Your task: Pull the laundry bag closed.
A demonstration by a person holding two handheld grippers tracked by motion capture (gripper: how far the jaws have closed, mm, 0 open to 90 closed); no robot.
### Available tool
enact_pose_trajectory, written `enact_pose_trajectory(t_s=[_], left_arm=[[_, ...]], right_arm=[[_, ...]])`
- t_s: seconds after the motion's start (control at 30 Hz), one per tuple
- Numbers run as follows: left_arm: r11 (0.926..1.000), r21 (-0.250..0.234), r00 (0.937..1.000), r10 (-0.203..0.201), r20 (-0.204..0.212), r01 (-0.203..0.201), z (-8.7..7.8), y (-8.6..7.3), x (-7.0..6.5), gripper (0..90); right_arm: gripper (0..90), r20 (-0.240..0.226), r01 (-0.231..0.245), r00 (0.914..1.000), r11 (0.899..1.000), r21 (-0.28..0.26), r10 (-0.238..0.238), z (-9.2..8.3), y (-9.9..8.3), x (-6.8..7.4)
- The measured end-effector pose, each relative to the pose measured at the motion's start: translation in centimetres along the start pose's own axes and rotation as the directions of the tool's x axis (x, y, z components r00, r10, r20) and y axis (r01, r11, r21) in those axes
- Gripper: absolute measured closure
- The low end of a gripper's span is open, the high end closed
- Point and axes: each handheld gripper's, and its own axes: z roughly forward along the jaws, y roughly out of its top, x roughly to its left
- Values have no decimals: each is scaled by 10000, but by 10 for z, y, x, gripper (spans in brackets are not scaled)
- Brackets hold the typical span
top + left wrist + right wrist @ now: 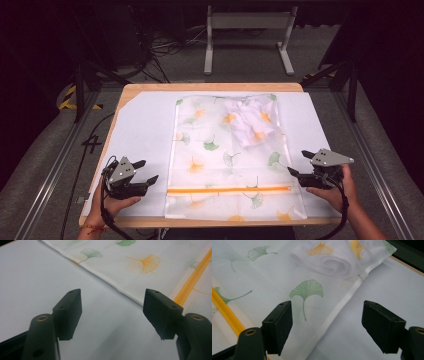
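Note:
A sheer white mesh bag (pixel 220 155) printed with green and orange ginkgo leaves lies flat on the table, an orange zipper (pixel 230 189) running across its near end. A bundled white cloth (pixel 250 120) bulges inside its far right corner, also visible as the cloth (pixel 332 262). My left gripper (pixel 145 171) rests open on the white sheet just left of the bag's edge (pixel 115 287), nothing between its jaws. My right gripper (pixel 300 162) stands open at the bag's right hem (pixel 337 307), empty.
A white sheet (pixel 145 125) covers the wooden tabletop (pixel 210 86). Beyond the table stand a grey metal frame (pixel 247 30), cables on the floor, and dark stands at both sides. Aluminium rails run along the table's left and right.

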Motion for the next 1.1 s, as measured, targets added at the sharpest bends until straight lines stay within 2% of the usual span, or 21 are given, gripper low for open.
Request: enact_pose_trajectory(t_s=[0.2, 0.37, 0.43, 0.5, 0.63, 0.7, 0.77, 0.9, 1.1], left_arm=[[9995, -122, 9987, -307, -414, 302, -2, -4, 10, 207], [9981, -27, 9952, -608, -765, 608, -4, -14, 19, 146], [9970, -67, 9943, -770, -737, 767, -5, -17, 21, 120], [9972, -100, 9935, -752, -851, 746, -8, -21, 21, 100], [9948, -301, 9927, -995, -676, 977, -13, -28, 21, 80], [9941, -269, 9918, -1065, -712, 1049, -15, -31, 20, 79], [9919, -361, 9907, -1234, -575, 1215, -17, -32, 19, 79], [9938, -348, 9923, -1074, -622, 1054, -16, -31, 16, 77], [9957, -263, 9939, -905, -630, 890, -16, -32, 12, 80]], right_arm=[[170, 392, -94, 9992, 9999, -118, 98, 6, -1, -7], [124, 554, -557, 9968, 9981, -274, 572, 5, -9, -16], [113, 694, -772, 9944, 9964, -355, 795, 4, -14, -19], [108, 709, -994, 9923, 9943, -378, 1019, 2, -20, -23], [98, 772, -1251, 9887, 9910, -484, 1286, -2, -29, -25], [97, 870, -1172, 9888, 9919, -480, 1211, -5, -34, -24], [98, 937, -1086, 9892, 9930, -464, 1126, -8, -37, -23], [101, 996, -1008, 9893, 9933, -569, 1061, -13, -38, -22], [109, 1088, -1160, 9866, 9915, -586, 1218, -13, -38, -22]])
